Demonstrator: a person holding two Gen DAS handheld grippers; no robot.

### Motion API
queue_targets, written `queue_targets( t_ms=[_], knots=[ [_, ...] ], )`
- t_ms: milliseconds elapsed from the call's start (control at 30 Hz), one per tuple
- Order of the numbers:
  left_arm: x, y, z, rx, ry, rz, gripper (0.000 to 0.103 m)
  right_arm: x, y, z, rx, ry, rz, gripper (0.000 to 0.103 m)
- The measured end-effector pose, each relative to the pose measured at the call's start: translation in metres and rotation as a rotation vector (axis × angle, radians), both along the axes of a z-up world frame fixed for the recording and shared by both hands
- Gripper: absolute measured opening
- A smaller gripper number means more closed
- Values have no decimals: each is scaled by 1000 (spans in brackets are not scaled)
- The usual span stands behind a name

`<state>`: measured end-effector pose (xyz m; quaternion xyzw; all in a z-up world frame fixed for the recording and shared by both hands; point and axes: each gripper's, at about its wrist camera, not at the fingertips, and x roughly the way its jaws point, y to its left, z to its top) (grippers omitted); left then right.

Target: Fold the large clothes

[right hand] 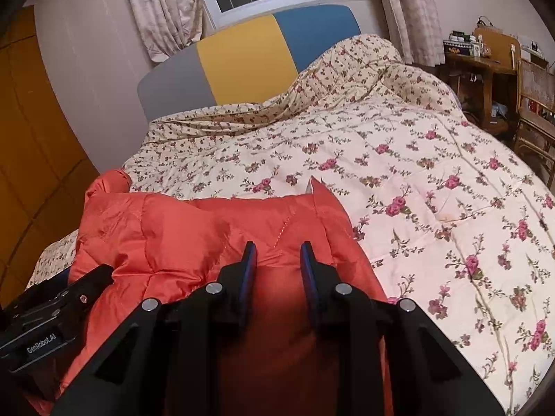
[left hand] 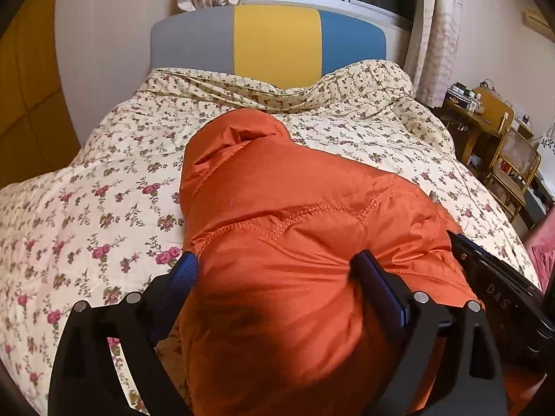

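Orange puffer jacket [left hand: 277, 228] is seen bundled on the flowered quilt [left hand: 86, 208] of a bed, filling the lower middle of the left wrist view and the lower left of the right wrist view. Its rounded end, possibly a hood, is pointed toward the striped headboard [left hand: 274, 45] at the top of the frame.

The left gripper [left hand: 277, 270] is held with its fingers wide apart, the padded bulk lying between them; whether the pads press on the cloth cannot be told, though no firm pinch is shown. The right gripper [right hand: 277, 260] is held with its fingers drawn close, a narrow gap left between them, over a stitched fold of the jacket; no cloth is visibly clamped.

The jacket is judged to be light, soft and springy, with a smooth shiny shell that is likely to slip between pads. Air trapped in the filling is expected to push any fold open again, so pressing down would be needed. Hold is best taken at a seam, hem or doubled edge, where the cloth is thin enough to be pinched, not on the puffed panels.
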<state>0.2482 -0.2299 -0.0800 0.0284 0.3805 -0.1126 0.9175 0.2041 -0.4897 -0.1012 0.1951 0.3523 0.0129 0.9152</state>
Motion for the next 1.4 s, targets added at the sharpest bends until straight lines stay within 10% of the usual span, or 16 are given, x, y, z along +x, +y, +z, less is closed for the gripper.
queue_targets(
  t_ms=[900, 1167, 1300, 1400],
  knots=[
    [19, 5, -37, -15, -48, 71, 95, 38, 10, -37, 53, 59, 48, 26],
    [1, 7, -1, -28, -23, 66, 96, -15, -24, 3, 170, -138, -13, 33],
    [0, -7, 27, -39, -94, 55, 97, -9, -19, 23, 87, -88, 53, 33],
    [19, -36, 25, 97, -89, 16, 97, 10, -9, 26, 26, -33, 87, 33]
  ],
)
